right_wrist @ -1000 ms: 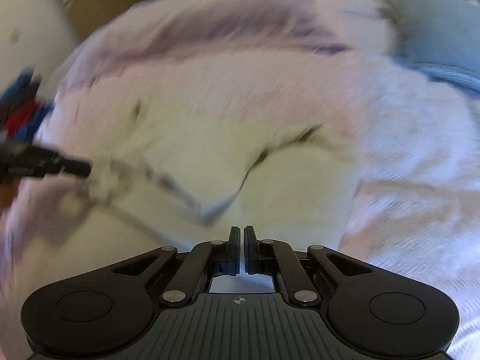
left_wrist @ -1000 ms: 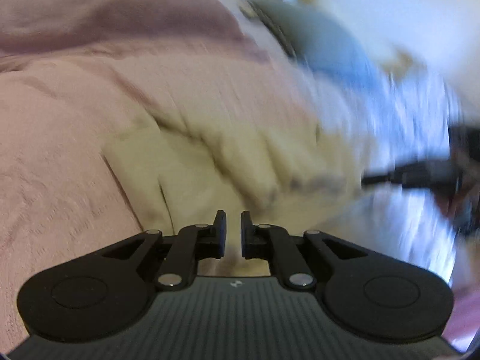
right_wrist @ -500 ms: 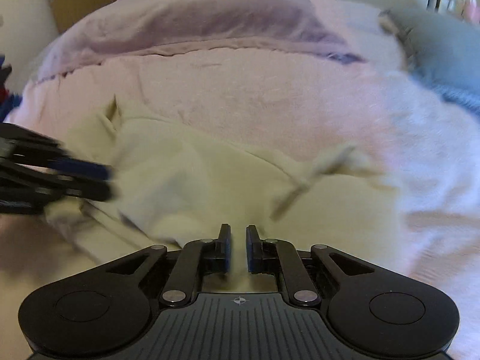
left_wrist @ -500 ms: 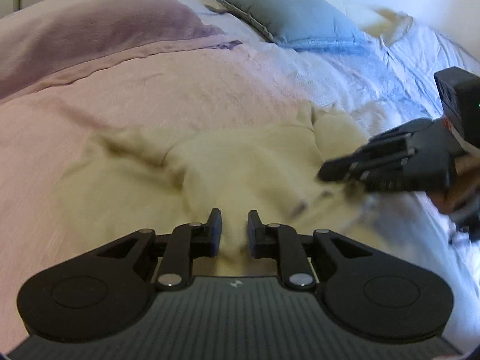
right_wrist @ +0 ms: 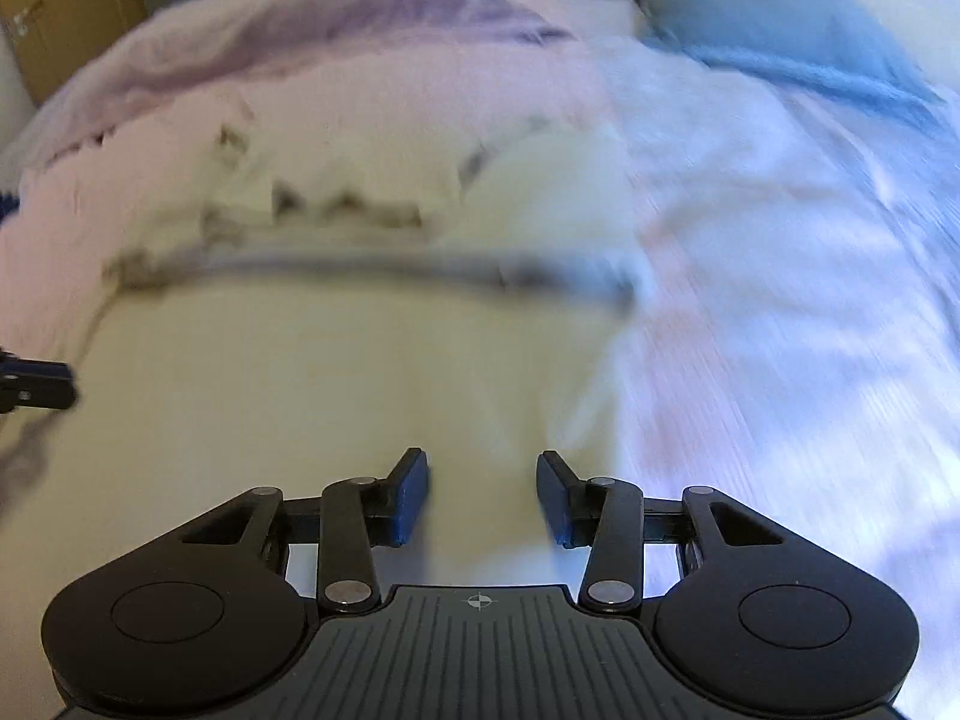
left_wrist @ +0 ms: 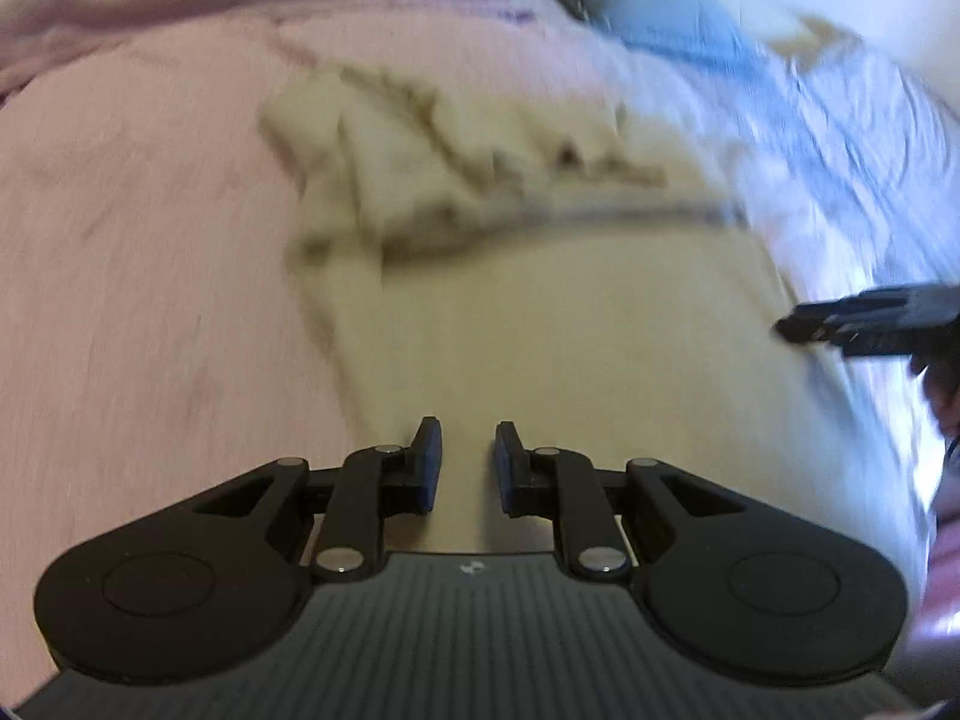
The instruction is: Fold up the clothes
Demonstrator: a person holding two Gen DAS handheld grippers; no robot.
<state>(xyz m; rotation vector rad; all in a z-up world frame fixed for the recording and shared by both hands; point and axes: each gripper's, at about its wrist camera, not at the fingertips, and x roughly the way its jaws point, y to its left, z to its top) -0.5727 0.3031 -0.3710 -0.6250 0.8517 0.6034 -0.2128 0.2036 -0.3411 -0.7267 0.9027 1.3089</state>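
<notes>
Cream garment (left_wrist: 540, 330) flat on pink bedspread (left_wrist: 150, 300), left gripper (left_wrist: 468, 456) fingers slightly apart, empty, right gripper (right_wrist: 483, 489) fingers just opened wide, empty

A soft cream-yellow piece of clothing (left_wrist: 540, 324) lies on the bed (left_wrist: 150, 276), on top of a pink blanket. The part nearest the front of the bed is flat and smooth. Across its middle runs a dark line, like a folded edge or hem. Beyond that line, toward the head of the bed, the cloth is bunched up and wrinkly. In the right wrist view the same clothing (right_wrist: 312, 384) looks paler, and its right side lies beside the pale blue part of the bed cover. Both pictures are blurry.
</notes>
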